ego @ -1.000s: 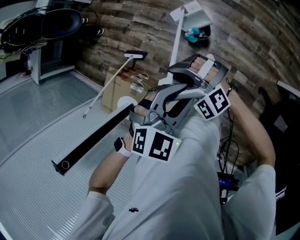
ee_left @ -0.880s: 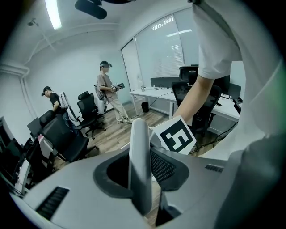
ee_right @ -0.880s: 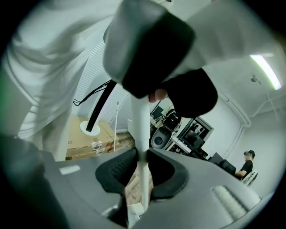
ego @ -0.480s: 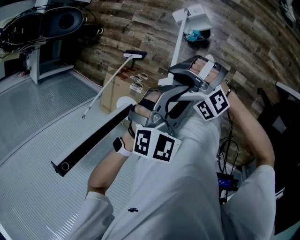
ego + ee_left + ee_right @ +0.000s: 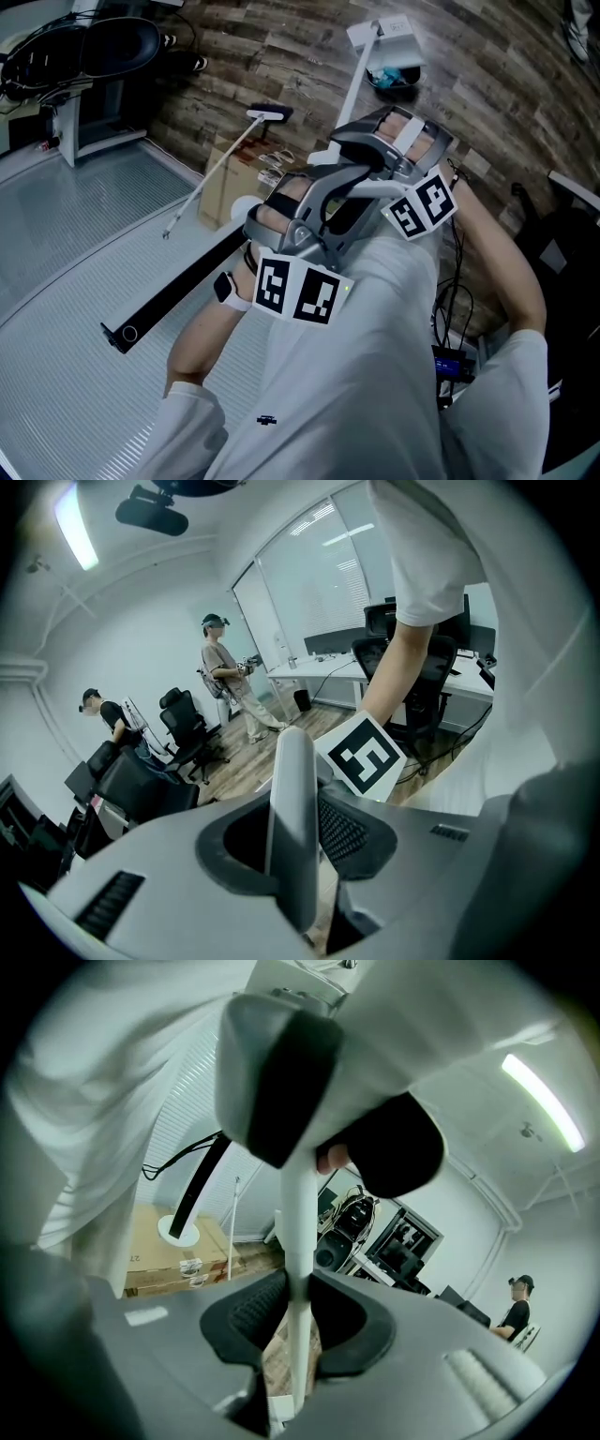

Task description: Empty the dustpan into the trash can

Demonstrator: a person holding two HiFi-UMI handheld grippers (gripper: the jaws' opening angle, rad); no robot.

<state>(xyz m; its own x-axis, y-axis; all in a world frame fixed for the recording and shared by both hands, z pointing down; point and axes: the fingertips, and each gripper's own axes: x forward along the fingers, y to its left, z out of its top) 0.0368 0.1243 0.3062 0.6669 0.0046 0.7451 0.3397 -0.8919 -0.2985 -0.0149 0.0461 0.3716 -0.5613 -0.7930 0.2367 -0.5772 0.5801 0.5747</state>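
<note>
The person holds a long white handle [image 5: 360, 80] with both grippers. The left gripper [image 5: 305, 841] is clamped on the thick part of the handle. The right gripper [image 5: 298, 1321] is clamped on the thin part, a bit further along. The two grippers sit close together in front of the person's white shirt.

The dustpan [image 5: 395, 73] is at the far end of the handle, over the wood floor [image 5: 487, 84], well away from the person. Some blue bits lie in it.

A brown box [image 5: 225, 183] stands on the floor to the left of the handle. A thin white stick [image 5: 211, 173] leans across the box. A long black bar [image 5: 178, 281] lies near it.
</note>
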